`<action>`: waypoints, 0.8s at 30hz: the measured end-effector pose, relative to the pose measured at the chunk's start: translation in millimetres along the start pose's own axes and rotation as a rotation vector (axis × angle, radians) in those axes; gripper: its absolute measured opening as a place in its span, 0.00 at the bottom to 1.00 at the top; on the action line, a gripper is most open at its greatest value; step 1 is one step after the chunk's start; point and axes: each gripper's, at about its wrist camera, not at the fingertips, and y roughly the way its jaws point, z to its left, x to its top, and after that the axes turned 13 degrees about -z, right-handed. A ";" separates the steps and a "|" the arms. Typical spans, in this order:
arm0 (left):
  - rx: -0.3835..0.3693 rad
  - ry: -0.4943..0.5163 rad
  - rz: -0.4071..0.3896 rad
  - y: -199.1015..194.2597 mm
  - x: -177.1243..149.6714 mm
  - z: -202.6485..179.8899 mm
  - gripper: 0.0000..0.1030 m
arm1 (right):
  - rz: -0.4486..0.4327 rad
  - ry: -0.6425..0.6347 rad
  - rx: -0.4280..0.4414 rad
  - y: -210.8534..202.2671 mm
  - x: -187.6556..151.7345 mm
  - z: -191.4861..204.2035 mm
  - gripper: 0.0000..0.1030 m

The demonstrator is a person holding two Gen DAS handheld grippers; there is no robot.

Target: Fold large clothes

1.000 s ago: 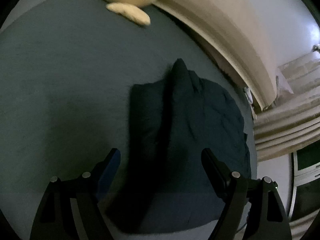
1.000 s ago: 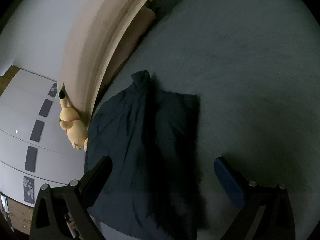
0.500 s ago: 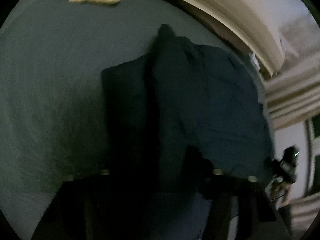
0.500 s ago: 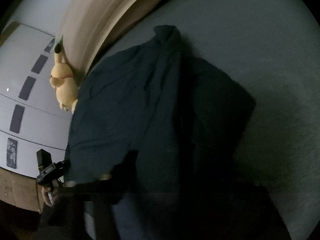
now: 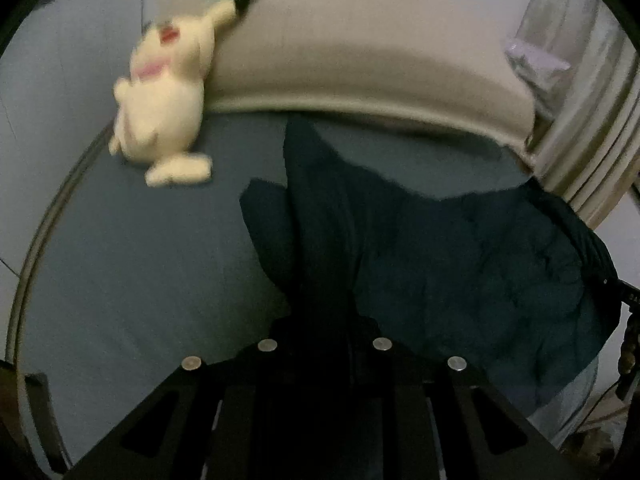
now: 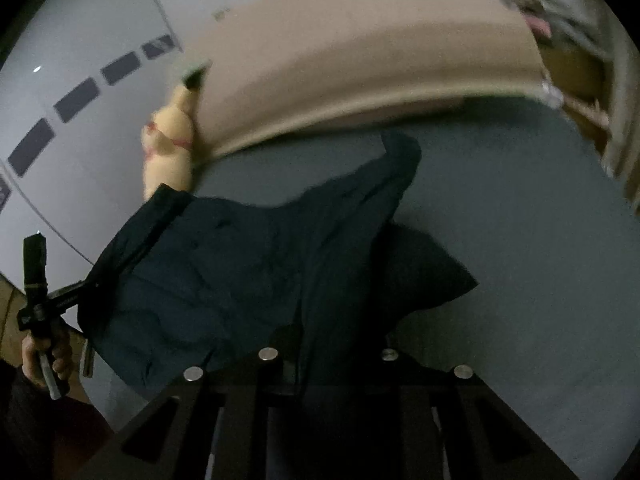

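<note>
A large dark navy garment (image 5: pixel 420 264) lies on the blue-grey bed sheet (image 5: pixel 132 264), its near edge lifted off the sheet. My left gripper (image 5: pixel 324 332) is shut on the near edge of the garment. My right gripper (image 6: pixel 326 344) is shut on the same edge further along; the garment (image 6: pixel 248 264) stretches between the two. The left gripper (image 6: pixel 86 288) and the hand that holds it show at the left of the right wrist view. The far end of the garment rests on the sheet near the headboard.
A yellow plush toy (image 5: pixel 164 100) lies at the head of the bed against the beige padded headboard (image 5: pixel 360 60). Curtains (image 5: pixel 600 140) hang at the right. White wardrobe doors (image 6: pixel 60 100) stand to the left of the bed.
Both grippers went from open above the flat garment down to its near edge, shut on it and lifted it; both views now tilt up toward the headboard.
</note>
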 end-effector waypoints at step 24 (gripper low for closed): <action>0.069 -0.042 0.099 -4.6 -181.3 17.8 0.26 | 0.155 0.175 -0.103 4.7 -186.0 -50.4 0.41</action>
